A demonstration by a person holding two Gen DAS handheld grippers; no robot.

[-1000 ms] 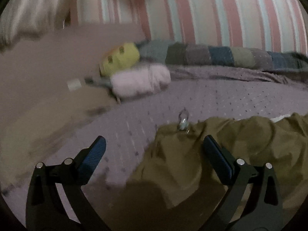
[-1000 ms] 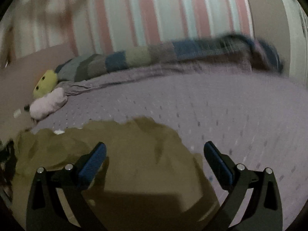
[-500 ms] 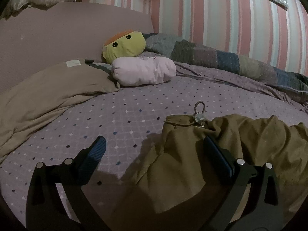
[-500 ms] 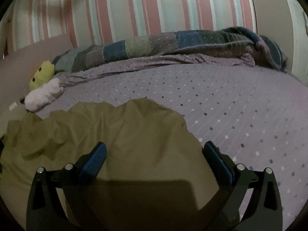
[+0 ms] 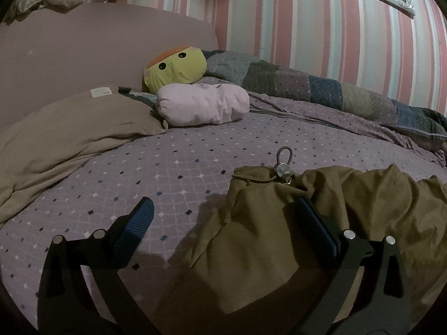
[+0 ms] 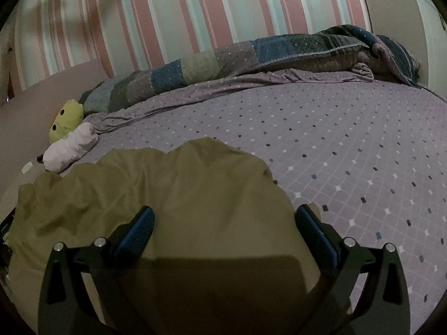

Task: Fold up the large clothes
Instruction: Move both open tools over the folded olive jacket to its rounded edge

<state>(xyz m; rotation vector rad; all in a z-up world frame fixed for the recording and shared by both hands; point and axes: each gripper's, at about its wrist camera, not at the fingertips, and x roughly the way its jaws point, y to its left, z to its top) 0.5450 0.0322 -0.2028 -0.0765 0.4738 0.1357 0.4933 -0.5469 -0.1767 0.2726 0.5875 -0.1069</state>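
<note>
Beyond olive garment (image 6: pixel 178 195) edge, bare bedsheet (image 6: pixel 349 139), tongs (image 6: pixel 223 224) spread

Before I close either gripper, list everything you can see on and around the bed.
olive garment: one, olive-brown, crumpled on the near part of the bed, under both grippers
metal ring and clasp: one, silver, at the garment's far edge
bedsheet: one, lilac with small diamonds, covering the bed
tan pillow: one, beige, at the head of the bed
pink cushion: one, pale pink, beside the tan pillow
yellow plush: one, yellow with orange top, behind the pink cushion
patchwork quilt: one, blue, grey and green, bunched along the wall
headboard: one, dusty pink
striped wall: pink, white, pale blue
left gripper: open, above the garment's edge
right gripper: open, above the garment
</note>
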